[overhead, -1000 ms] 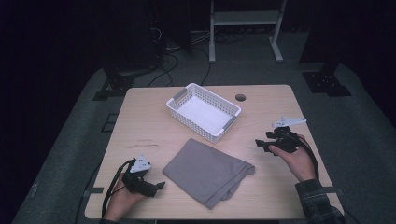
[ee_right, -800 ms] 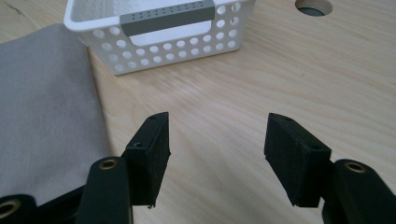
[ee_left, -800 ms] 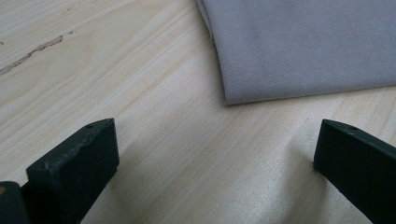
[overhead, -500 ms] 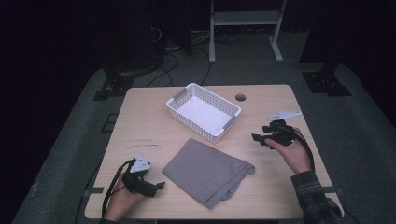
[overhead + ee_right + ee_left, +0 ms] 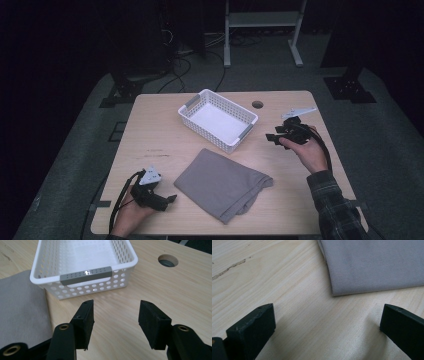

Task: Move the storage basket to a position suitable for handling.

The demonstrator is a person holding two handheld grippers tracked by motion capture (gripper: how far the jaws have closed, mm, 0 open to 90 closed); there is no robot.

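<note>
Centrally on the tabletop [image 5: 150, 135] lies the folded grey cloth [image 5: 222, 182], and everything else is placed here against it. Beyond the cloth's far edge, just beside it, stands a white perforated basket [image 5: 218, 120] with grey handle strips, set at a slant; its inside holds nothing. Past the basket's far right corner a round cable hole [image 5: 257, 104] is cut into the wood. Nothing lies on the wood between the cloth and either claw.

Bare wood runs to the left of the cloth as far as the table's left edge, and a narrower strip separates the cloth's near edge from the front edge. To the right of the cloth there is also open wood up to the right edge.

The left claw [image 5: 169, 199] rests on the wood just left of the cloth's near left corner, its jaws spread wide with only bare wood between them; in the left gripper view the cloth's hem [image 5: 372, 290] lies a little ahead of the jaw tips, not touching. The right claw [image 5: 270, 137] is off the cloth's far right corner, raised, pointing at the basket's near handle [image 5: 86, 275]; its jaws have just been closing partway, still apart, with nothing between them.
</note>
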